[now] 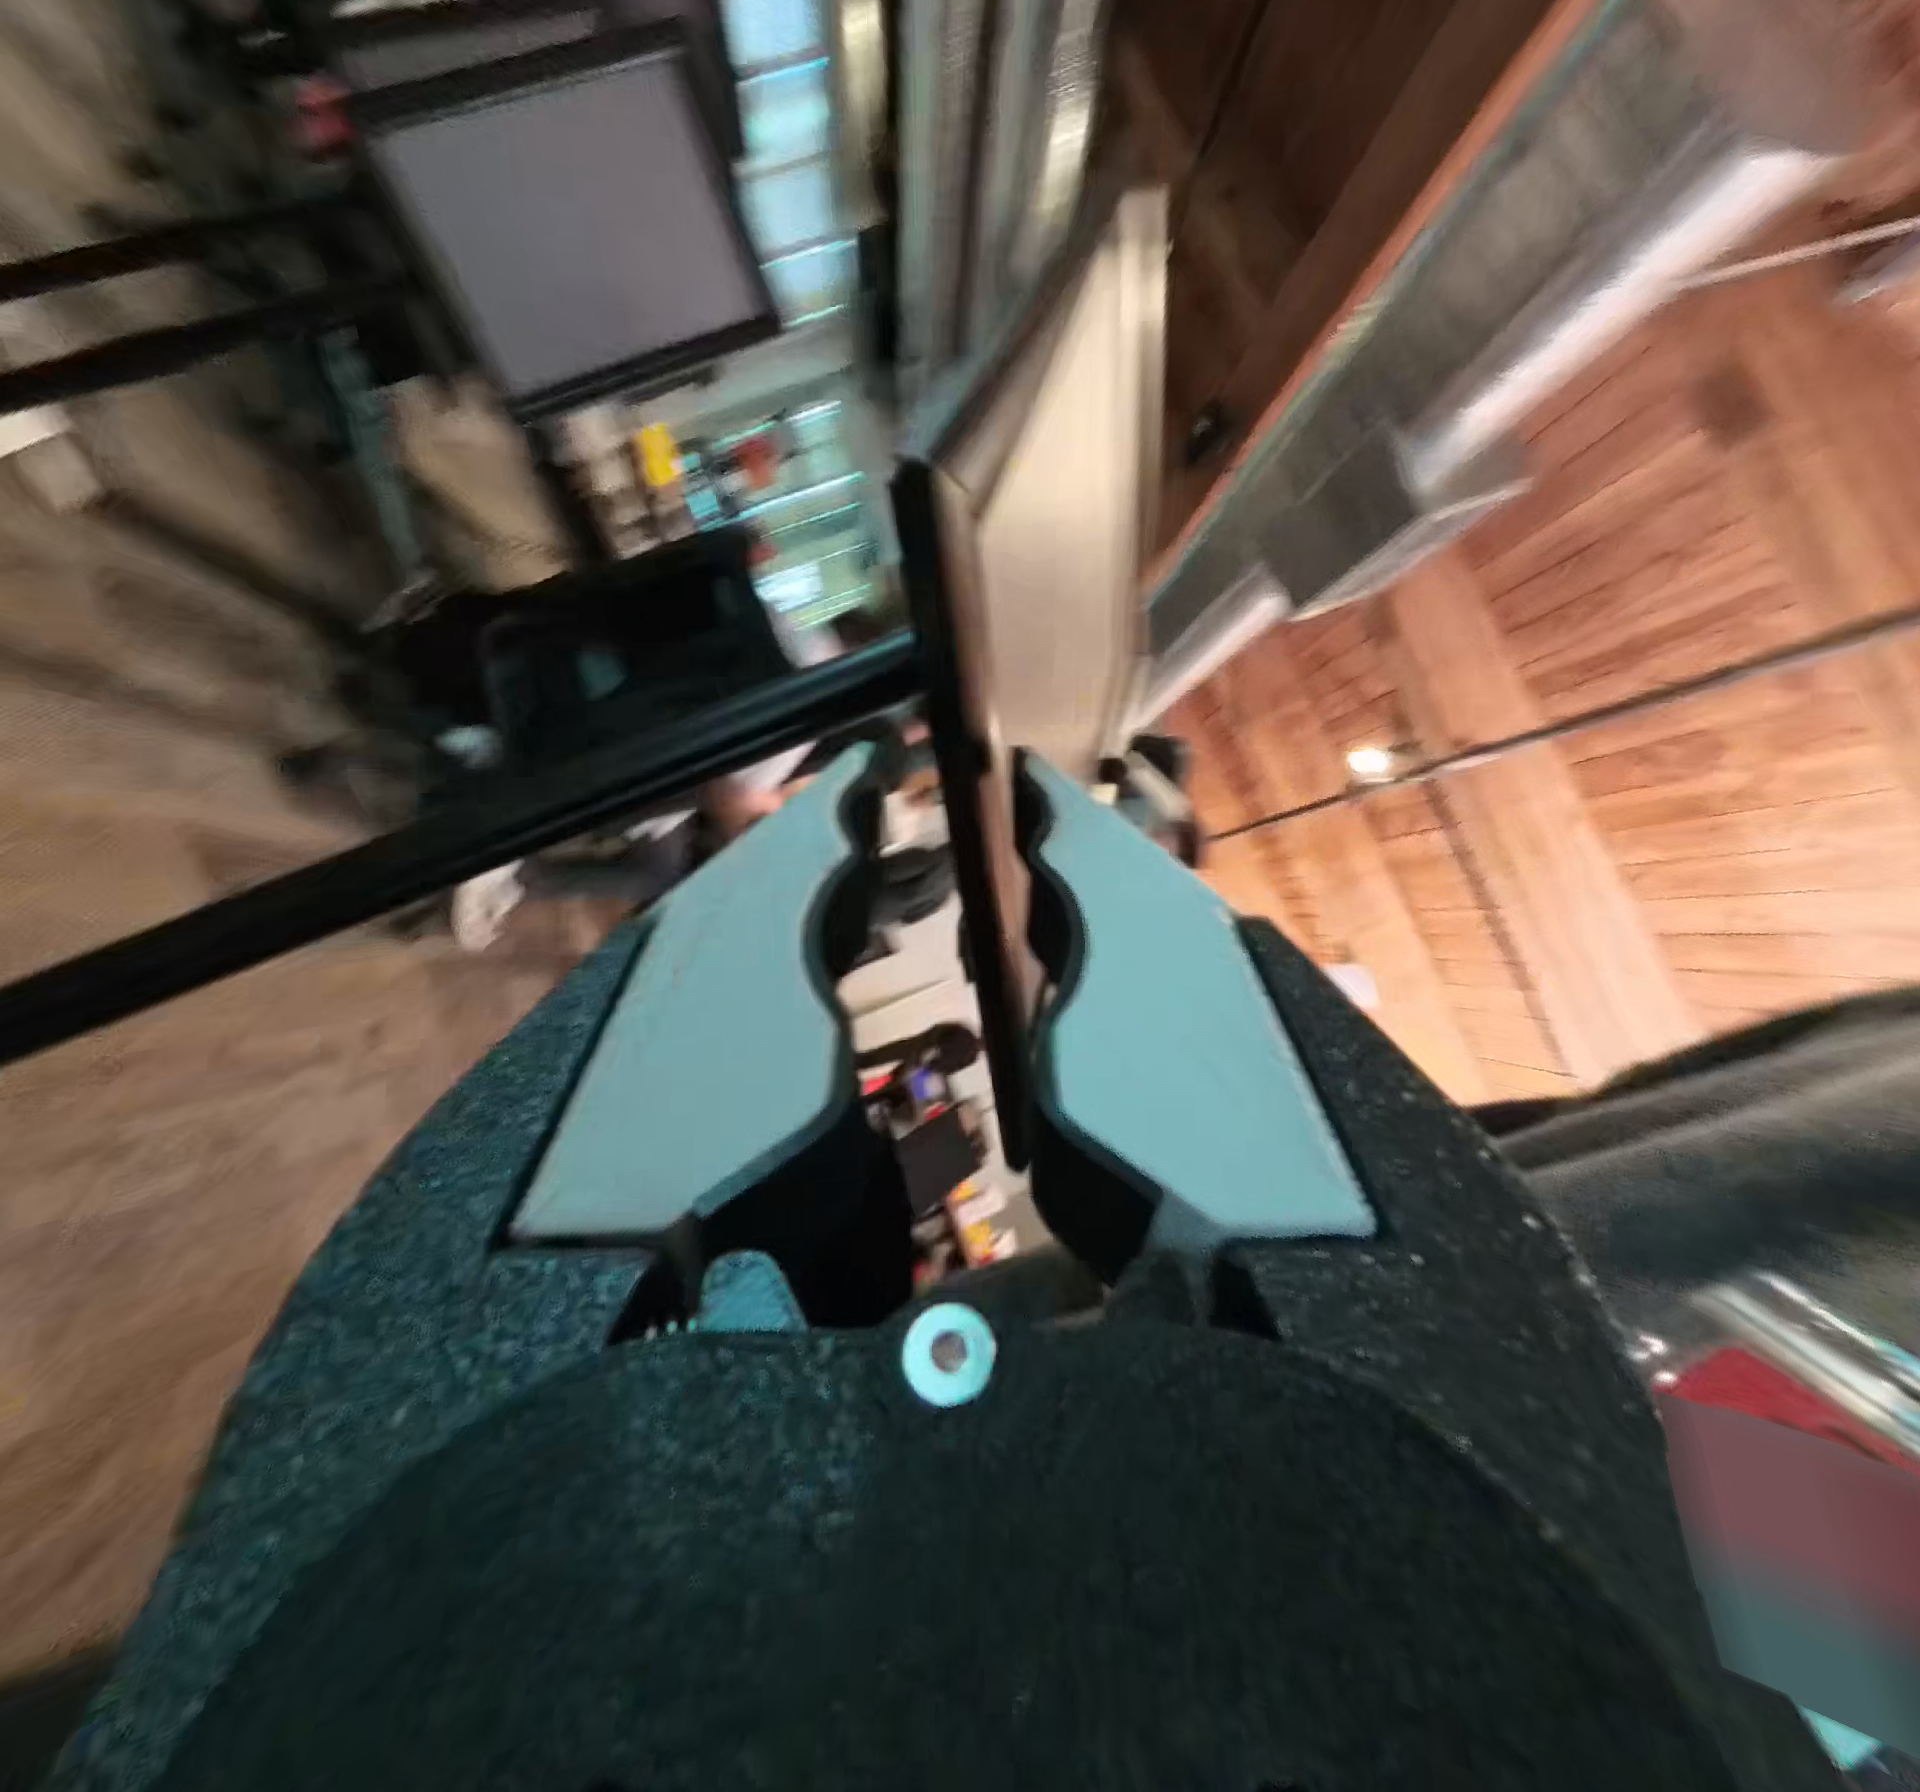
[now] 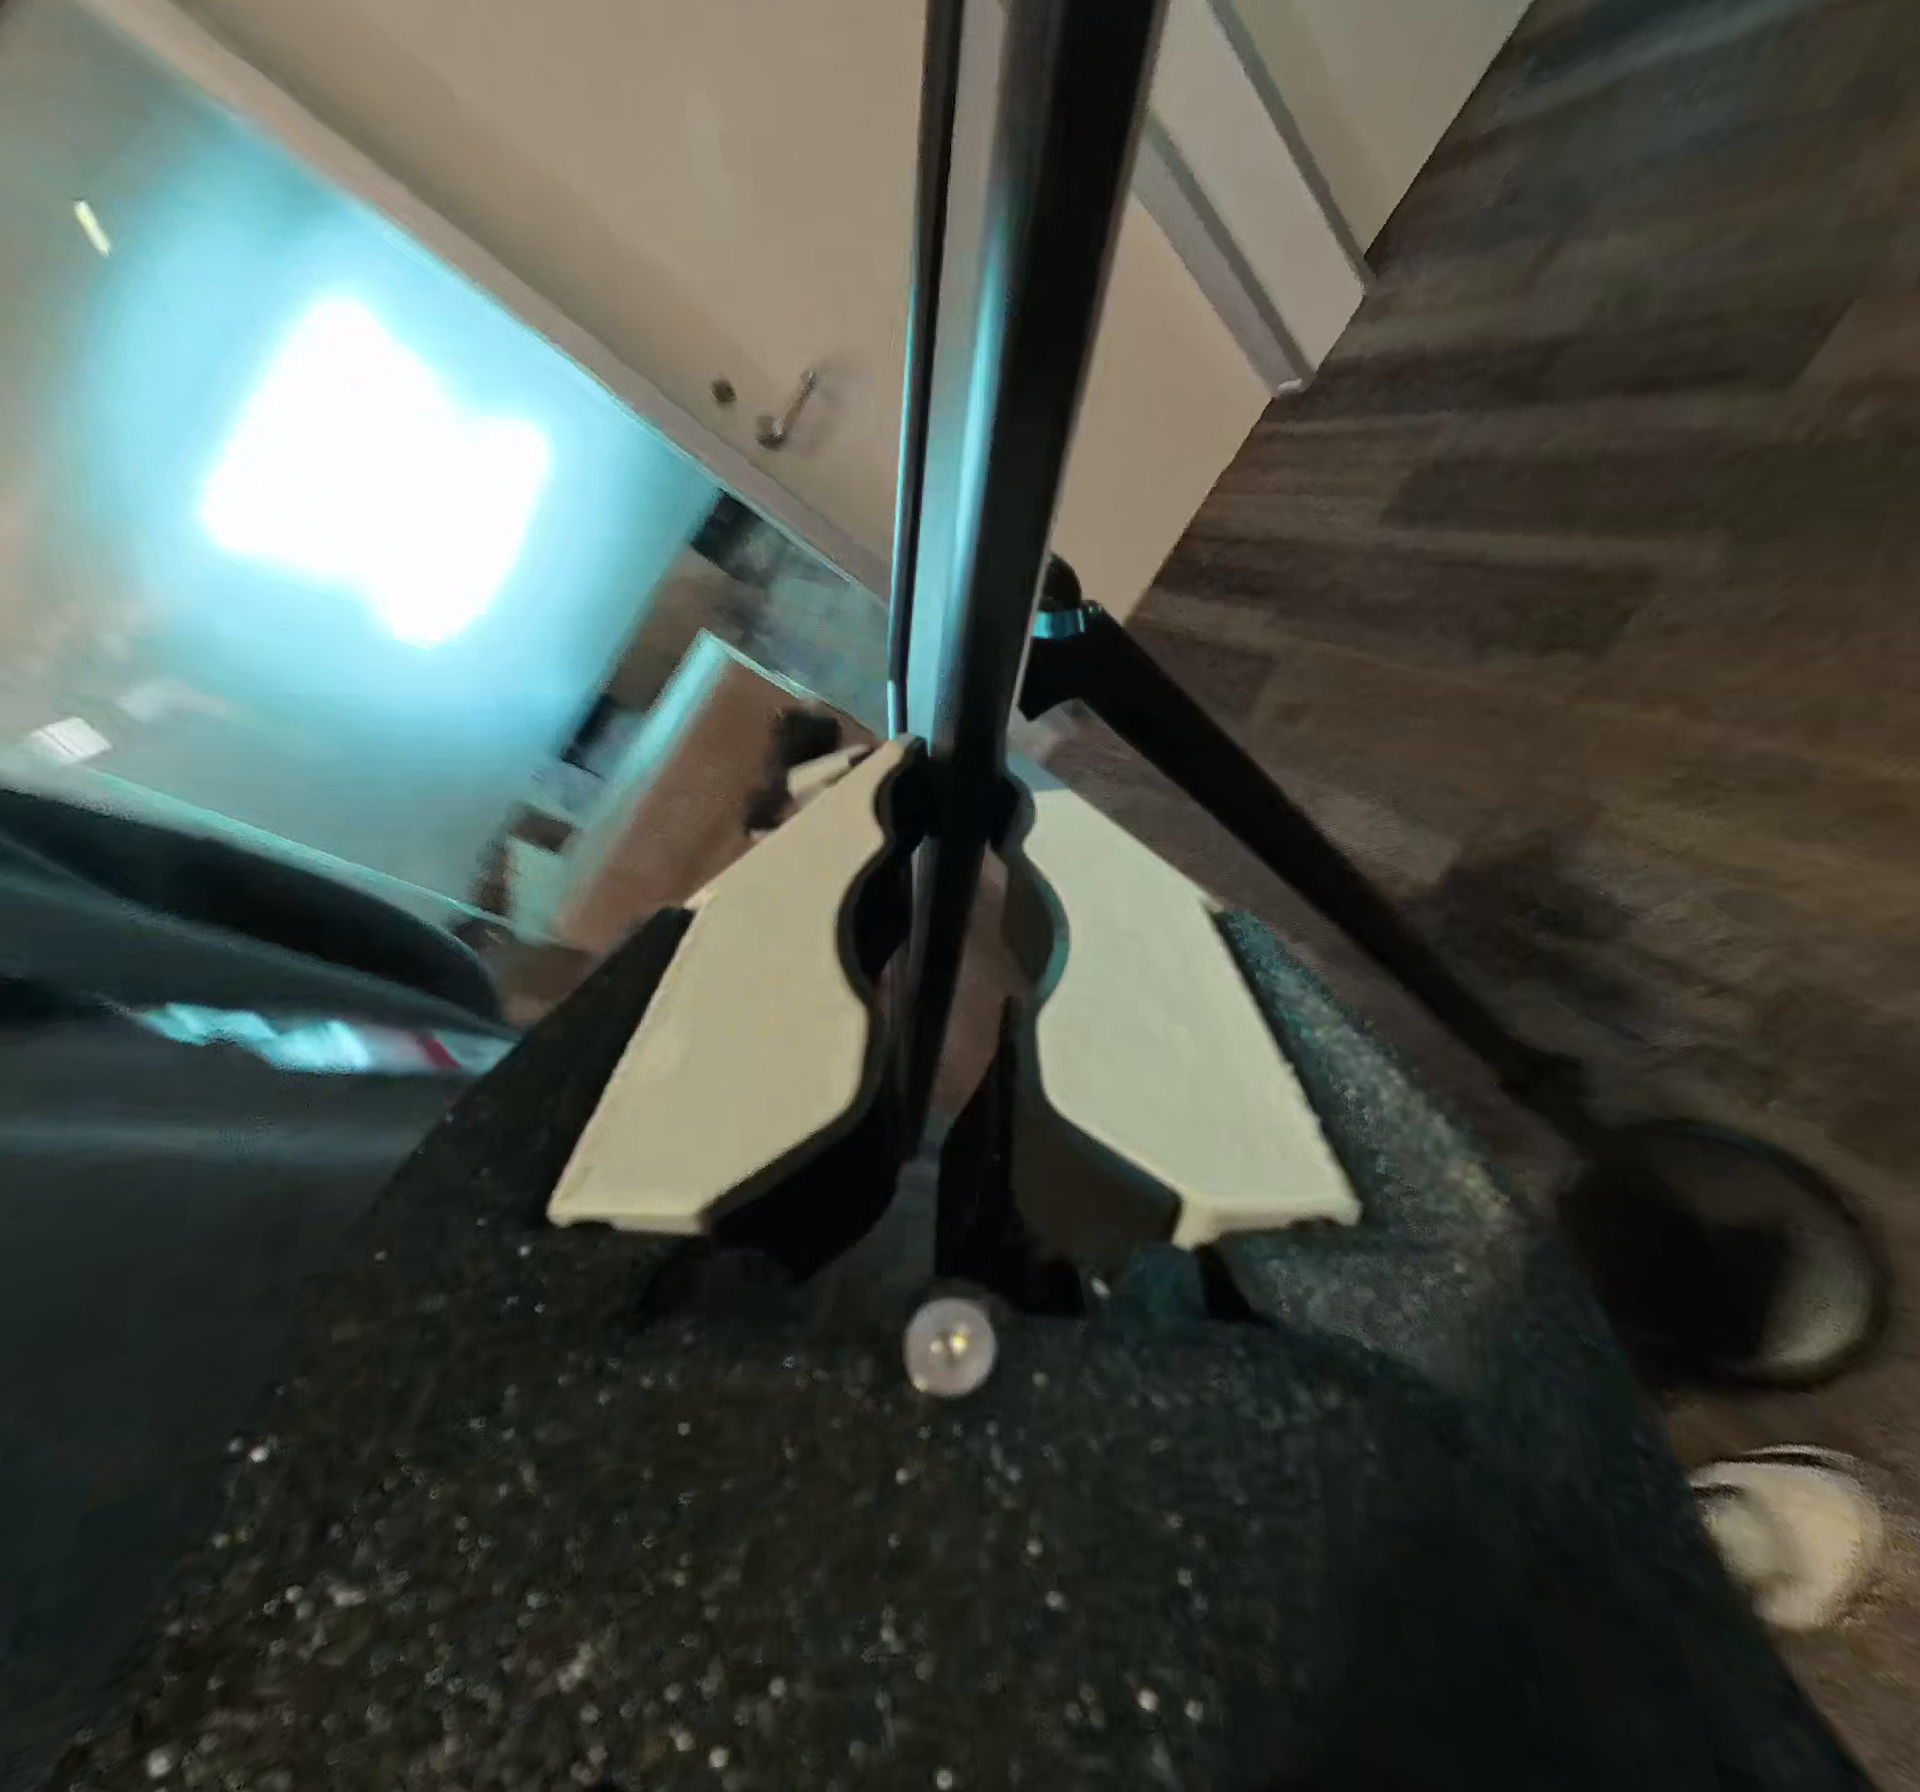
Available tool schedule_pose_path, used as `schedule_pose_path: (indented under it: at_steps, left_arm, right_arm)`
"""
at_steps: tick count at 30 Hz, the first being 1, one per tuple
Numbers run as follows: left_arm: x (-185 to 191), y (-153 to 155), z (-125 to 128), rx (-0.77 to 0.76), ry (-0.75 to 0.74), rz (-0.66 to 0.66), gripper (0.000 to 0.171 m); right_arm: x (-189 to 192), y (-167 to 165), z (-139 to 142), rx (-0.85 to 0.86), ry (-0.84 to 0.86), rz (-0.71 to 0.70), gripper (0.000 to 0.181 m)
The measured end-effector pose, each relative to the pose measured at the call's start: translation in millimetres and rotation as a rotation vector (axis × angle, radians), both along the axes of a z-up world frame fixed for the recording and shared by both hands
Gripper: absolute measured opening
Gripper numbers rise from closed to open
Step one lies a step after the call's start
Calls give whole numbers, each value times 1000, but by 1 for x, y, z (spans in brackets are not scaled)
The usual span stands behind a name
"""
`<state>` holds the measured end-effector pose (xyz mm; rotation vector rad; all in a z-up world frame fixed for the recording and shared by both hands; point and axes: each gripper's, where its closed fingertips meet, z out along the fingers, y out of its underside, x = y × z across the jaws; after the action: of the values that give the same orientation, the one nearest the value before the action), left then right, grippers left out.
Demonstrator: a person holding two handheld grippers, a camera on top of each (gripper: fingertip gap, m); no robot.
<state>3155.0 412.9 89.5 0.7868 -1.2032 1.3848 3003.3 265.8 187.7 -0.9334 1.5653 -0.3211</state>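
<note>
In the left wrist view a thin black panel (image 1: 961,703) with a glossy face runs edge-on between my left gripper's (image 1: 948,757) teal fingers. It rests against the right finger (image 1: 1132,994), with a gap to the left finger (image 1: 727,994), so the jaws stand apart. In the right wrist view my right gripper (image 2: 966,771) has cream fingers (image 2: 748,1015) whose tips are pinched on a thin black panel (image 2: 1023,392) that rises straight ahead out of frame. A thin dark cable (image 2: 906,495) runs along its left side. Both views are blurred.
Left wrist view: a black rod (image 1: 416,859) crosses diagonally at left, dark screens (image 1: 571,215) beyond it, a wooden slatted surface (image 1: 1558,755) at right, a dark sleeve (image 1: 1714,1140). Right wrist view: a black tripod leg (image 2: 1299,859), a round dark object (image 2: 1725,1254), a white shoe (image 2: 1787,1534), a beige door (image 2: 623,132).
</note>
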Motion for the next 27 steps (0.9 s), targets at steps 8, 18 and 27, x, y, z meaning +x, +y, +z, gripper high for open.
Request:
schedule_pose_path:
  at_steps: [8, 18, 27]
  left_arm:
    - [16, 8, 23, 241, -639, -102, 68]
    - [-45, -88, 101, 91, -974, -453, 62]
    - [-85, -70, 113, 252, -716, -590, 11]
  right_arm:
    - [-34, 25, -25, -935, 138, 158, 12]
    - [-54, 26, -23, -706, 31, 160, 11]
    - [-46, -28, -2, 220, -106, 247, 16]
